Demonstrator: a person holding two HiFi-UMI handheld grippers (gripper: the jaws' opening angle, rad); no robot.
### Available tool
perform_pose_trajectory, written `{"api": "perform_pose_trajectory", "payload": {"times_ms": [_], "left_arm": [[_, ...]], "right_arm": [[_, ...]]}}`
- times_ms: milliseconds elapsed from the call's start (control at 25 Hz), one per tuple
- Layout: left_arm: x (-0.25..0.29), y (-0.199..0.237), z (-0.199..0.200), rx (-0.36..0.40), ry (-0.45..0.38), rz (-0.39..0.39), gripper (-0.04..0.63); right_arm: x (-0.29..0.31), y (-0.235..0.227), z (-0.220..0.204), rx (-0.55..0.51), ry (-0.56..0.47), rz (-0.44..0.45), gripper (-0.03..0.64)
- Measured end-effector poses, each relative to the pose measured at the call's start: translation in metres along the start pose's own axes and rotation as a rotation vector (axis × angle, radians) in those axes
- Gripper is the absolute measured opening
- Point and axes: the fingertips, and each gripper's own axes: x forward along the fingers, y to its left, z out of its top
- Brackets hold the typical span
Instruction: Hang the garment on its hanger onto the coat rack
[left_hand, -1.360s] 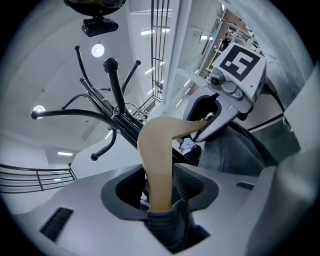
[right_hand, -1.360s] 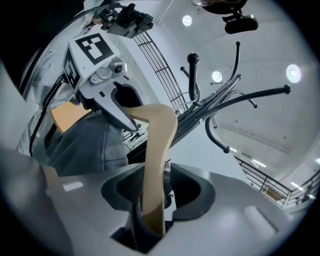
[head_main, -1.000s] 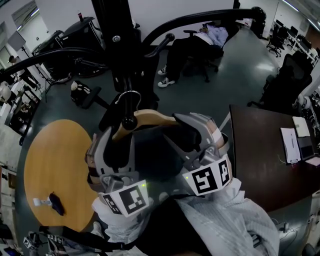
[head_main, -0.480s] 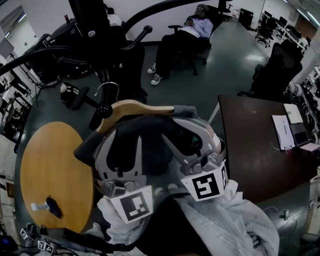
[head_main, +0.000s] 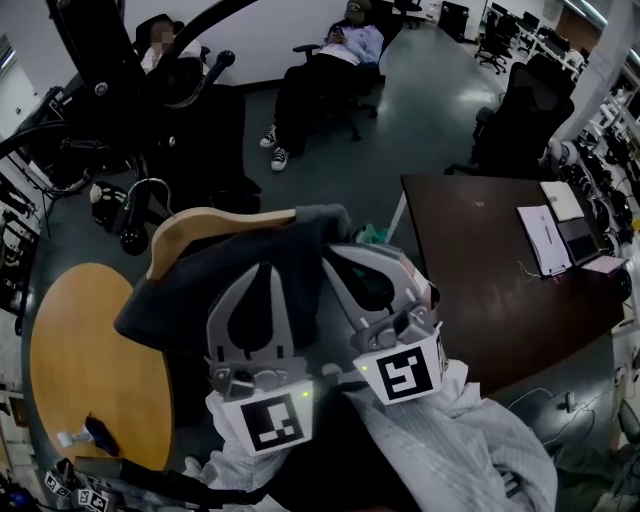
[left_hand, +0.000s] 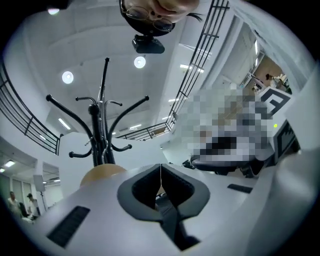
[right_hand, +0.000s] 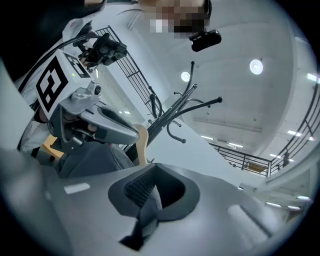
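Head view: the wooden hanger lies with its long axis running left to right across the scene, its right end a little farther away than its left. Its metal hook rises at the left end and points far-left, toward the black coat rack. The hook looks looped over the knobbed end of one rack arm, though the contact itself is too small to confirm. The dark grey garment drapes over the hanger and falls toward the near side.

The left gripper points away from the person, its tips over the cloth just near of the hanger's bar. Its jaws have just closed; in the left gripper view they meet along a thin seam with nothing visible between them, and the rounded wood of the hanger shows just beyond them on the left.

The right gripper points far-left, its tips at the garment's right shoulder. Its jaws have also just closed and stand together; the right gripper view shows no cloth plainly clamped, with the garment and hanger off to its left beside the other gripper.

A round wooden table sits at near left, a dark desk at right.
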Motion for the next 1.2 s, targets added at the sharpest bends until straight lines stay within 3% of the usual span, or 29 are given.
{"api": "perform_pose_trajectory", "payload": {"times_ms": [360, 1200], "left_arm": [[0.03, -0.042, -0.006, -0.049, 0.027, -0.1, 0.005], [0.04, -0.06, -0.002, -0.057, 0.044, -0.137, 0.005]], "right_arm": [[-0.009, -0.022, -0.033, 0.073, 0.069, -0.023, 0.002], [-0.016, -0.028, -0.04, 0.084, 0.075, -0.003, 0.002]]}}
